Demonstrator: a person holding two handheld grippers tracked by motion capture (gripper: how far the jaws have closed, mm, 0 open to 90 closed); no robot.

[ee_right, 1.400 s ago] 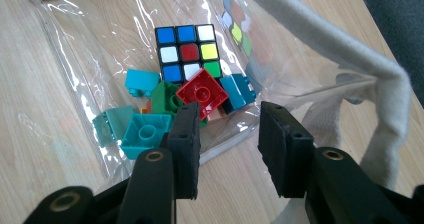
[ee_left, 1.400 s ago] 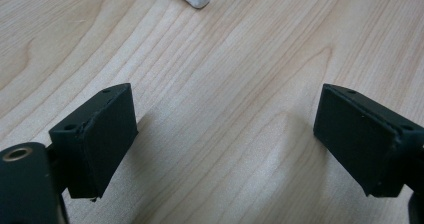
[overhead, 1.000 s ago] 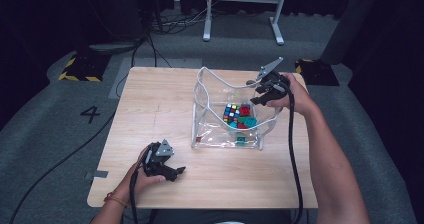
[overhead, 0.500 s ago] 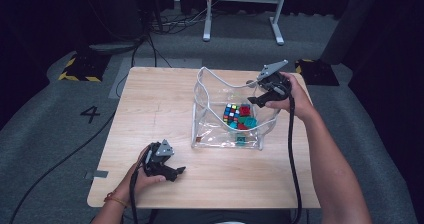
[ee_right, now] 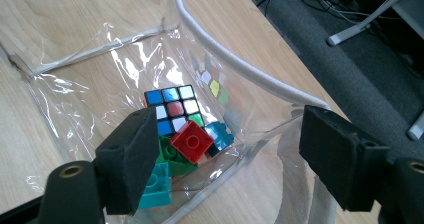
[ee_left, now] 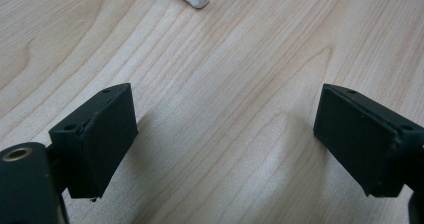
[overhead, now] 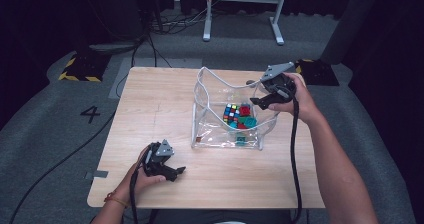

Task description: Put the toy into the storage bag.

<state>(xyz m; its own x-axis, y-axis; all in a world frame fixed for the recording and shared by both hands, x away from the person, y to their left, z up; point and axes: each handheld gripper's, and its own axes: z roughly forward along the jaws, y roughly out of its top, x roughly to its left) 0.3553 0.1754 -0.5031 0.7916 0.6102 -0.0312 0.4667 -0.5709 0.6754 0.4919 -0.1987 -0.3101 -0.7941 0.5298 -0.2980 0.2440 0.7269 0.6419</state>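
Toys lie heaped inside one clear, crinkly plastic bag (overhead: 207,126) with a white padded rim, standing open near the middle of the pale wooden table (overhead: 150,99): one glossy multicoloured puzzle cube (ee_right: 172,109), one red studded brick (ee_right: 191,141), plus green and teal bricks I can't count. Right gripper (overhead: 264,98) hovers over the bag's right rim, jaws just sprung wide, holding nothing. Left gripper (overhead: 172,173) rests on the table, jaws wide apart, empty.

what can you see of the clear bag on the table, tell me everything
The clear bag is a soft, glossy see-through plastic tote with a white padded rim, standing open and slightly slumped on the wooden table. Inside, toward its right corner, lie a colour puzzle cube and red, green and teal toy bricks. The right gripper hovers open over its rim, gripping nothing.
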